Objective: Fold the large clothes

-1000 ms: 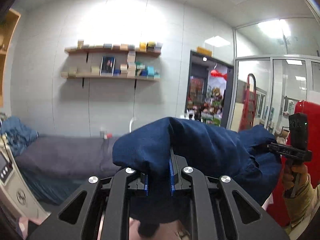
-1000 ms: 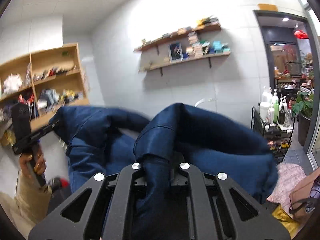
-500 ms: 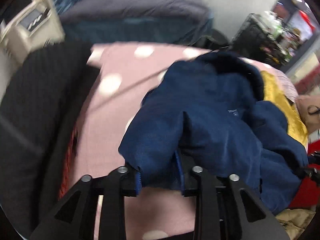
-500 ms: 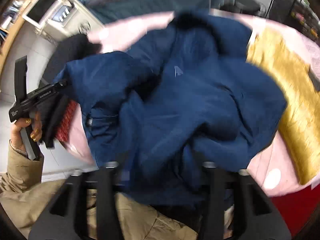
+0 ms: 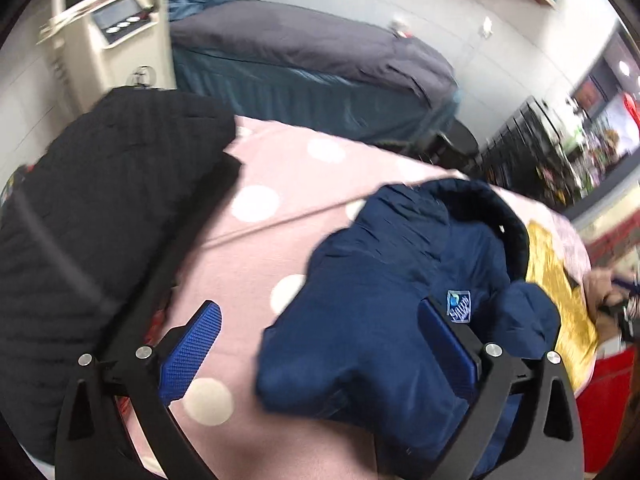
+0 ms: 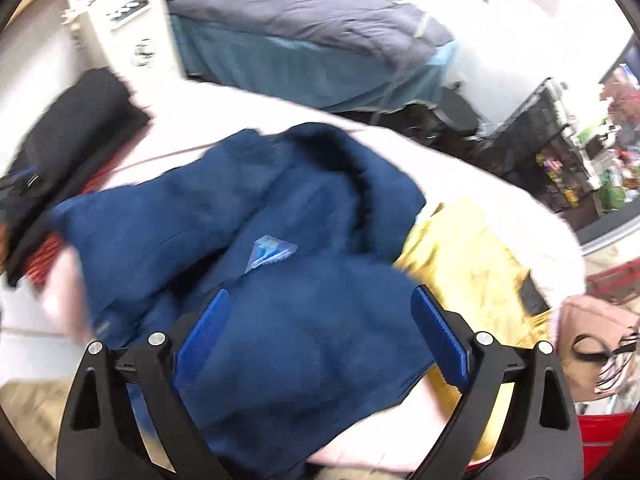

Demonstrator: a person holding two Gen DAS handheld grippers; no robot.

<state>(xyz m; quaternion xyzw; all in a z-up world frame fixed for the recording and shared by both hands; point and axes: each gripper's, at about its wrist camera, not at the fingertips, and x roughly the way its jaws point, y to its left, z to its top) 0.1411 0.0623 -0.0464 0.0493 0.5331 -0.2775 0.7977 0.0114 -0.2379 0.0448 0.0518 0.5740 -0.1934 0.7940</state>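
Observation:
A large navy blue jacket (image 5: 400,320) lies crumpled on a pink polka-dot cloth (image 5: 288,184); it also shows in the right wrist view (image 6: 260,240), collar at the far side. My left gripper (image 5: 320,344) is open above the jacket's near left edge, and holds nothing. My right gripper (image 6: 320,328) is open just above the jacket's near part, also empty. Both views are motion-blurred.
A black folded garment (image 5: 100,208) lies at the left over something red. A yellow garment (image 6: 472,256) lies to the right of the jacket. A bed with grey cover (image 5: 304,48) and a white appliance (image 5: 112,40) stand behind. A pink bag (image 6: 596,340) sits at right.
Both grippers swung down from holding the jacket aloft, laid it on the pink cloth, and opened, releasing the fabric.

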